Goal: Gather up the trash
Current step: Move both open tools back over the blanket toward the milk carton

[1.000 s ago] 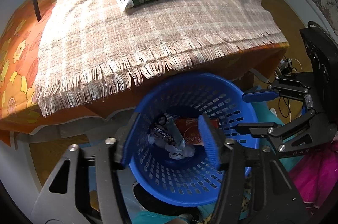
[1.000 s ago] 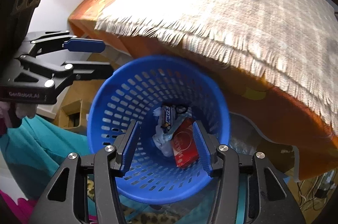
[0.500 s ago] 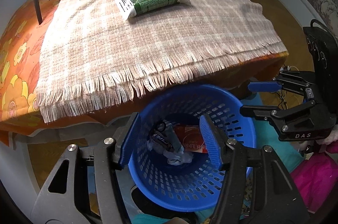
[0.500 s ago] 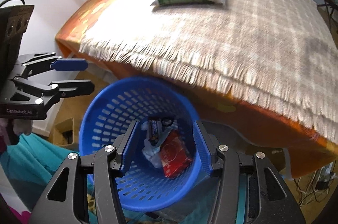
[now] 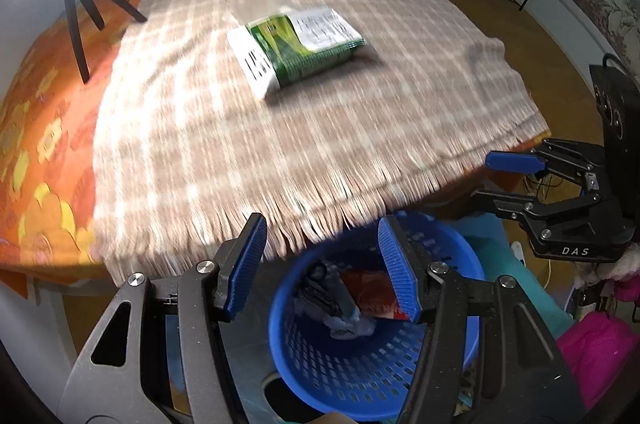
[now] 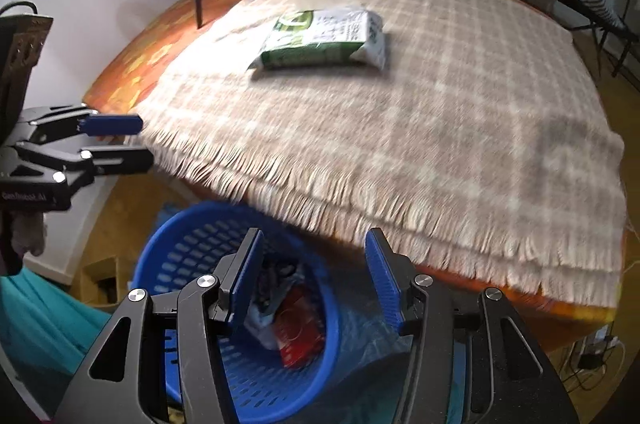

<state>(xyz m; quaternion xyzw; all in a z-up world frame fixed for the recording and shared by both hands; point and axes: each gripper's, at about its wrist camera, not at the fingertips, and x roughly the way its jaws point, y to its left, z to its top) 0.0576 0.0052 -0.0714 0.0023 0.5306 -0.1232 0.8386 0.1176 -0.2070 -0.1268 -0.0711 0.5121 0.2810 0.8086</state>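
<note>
Where blurred, seemingly checked blanket (image 5: pixel 280 128).

Motion blur smeared the checked blanket (image 5: pixel 280 128) and its fringe in both views. Print on the green-and-white packet (image 5: pixel 296 50) was unreadable. The blue basket (image 5: pixel 452 356) was partly hidden behind the left gripper (image 5: pixel 322 264) fingers and under the fringe; its contents (image 6: pixel 288 308), red and grey wrappers, could not be identified. The basket's lower rim was cut off behind the gripper frame.
</note>
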